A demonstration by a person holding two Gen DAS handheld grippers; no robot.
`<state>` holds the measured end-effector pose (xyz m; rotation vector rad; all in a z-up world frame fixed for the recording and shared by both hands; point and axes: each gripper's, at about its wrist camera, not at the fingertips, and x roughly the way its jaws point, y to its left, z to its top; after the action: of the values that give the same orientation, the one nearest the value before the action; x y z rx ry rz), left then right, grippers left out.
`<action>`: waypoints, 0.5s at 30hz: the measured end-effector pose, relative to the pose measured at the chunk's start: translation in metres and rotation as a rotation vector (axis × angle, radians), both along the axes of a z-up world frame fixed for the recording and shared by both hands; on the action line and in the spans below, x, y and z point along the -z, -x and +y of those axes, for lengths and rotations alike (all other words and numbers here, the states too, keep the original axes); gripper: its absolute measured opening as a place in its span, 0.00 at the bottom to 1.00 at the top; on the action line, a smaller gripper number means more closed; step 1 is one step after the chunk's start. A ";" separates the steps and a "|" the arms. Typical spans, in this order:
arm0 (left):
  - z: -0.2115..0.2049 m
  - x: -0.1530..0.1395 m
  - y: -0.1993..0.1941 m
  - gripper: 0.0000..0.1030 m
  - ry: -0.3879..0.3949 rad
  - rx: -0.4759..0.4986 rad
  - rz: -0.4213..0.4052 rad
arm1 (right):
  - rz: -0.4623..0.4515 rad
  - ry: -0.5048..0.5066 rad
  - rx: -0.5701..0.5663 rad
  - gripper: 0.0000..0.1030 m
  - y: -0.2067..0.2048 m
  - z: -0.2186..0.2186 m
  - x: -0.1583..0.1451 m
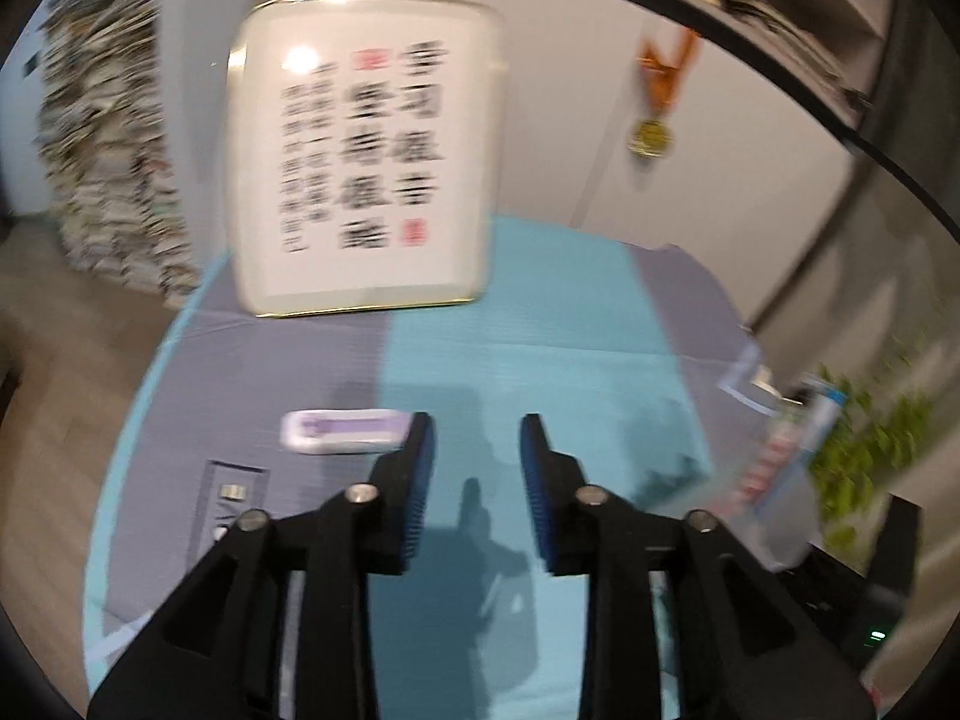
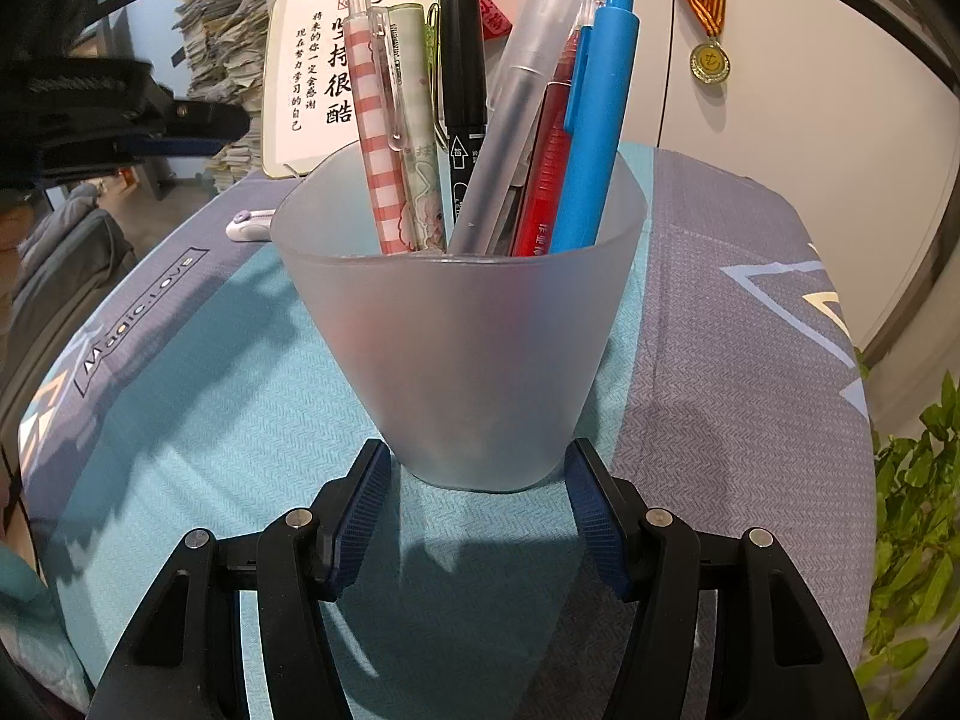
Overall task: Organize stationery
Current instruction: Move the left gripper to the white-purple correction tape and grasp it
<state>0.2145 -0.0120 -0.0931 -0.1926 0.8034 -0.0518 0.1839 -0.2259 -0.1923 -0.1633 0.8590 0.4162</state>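
Note:
A frosted translucent pen cup [image 2: 462, 348] stands on the blue and grey tablecloth [image 2: 180, 420]. It holds several pens, among them a blue pen [image 2: 594, 120], a red pen [image 2: 543, 180] and a black marker [image 2: 463, 72]. My right gripper [image 2: 477, 468] is open, its pads either side of the cup's base, apart from it. A white and purple correction tape [image 1: 345, 431] lies on the cloth, also in the right wrist view [image 2: 249, 223]. My left gripper [image 1: 477, 444] is open and empty, just right of the tape. The cup's edge [image 1: 774, 450] shows at its right.
A white framed calligraphy board [image 1: 366, 162] leans at the table's back. Stacked papers [image 1: 102, 138] stand at left behind the table. A medal [image 1: 651, 135] hangs on the wall. A green plant [image 2: 918, 510] is beyond the table's right edge.

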 end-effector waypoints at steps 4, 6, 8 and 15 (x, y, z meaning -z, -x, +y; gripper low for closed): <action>0.026 0.014 -0.010 0.38 -0.017 -0.111 0.043 | 0.000 -0.001 0.000 0.61 0.000 0.000 0.000; 0.040 0.024 -0.017 0.40 0.010 -0.191 0.093 | 0.000 0.000 0.000 0.61 0.000 0.000 0.000; 0.053 0.033 -0.023 0.40 0.060 -0.264 0.142 | 0.000 0.000 0.000 0.61 0.000 0.000 0.000; 0.057 0.050 -0.040 0.49 0.150 -0.380 0.242 | 0.000 0.002 0.000 0.61 0.001 0.000 0.000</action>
<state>0.2541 0.0449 -0.1427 -0.4975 0.9926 0.2748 0.1831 -0.2254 -0.1924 -0.1648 0.8592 0.4157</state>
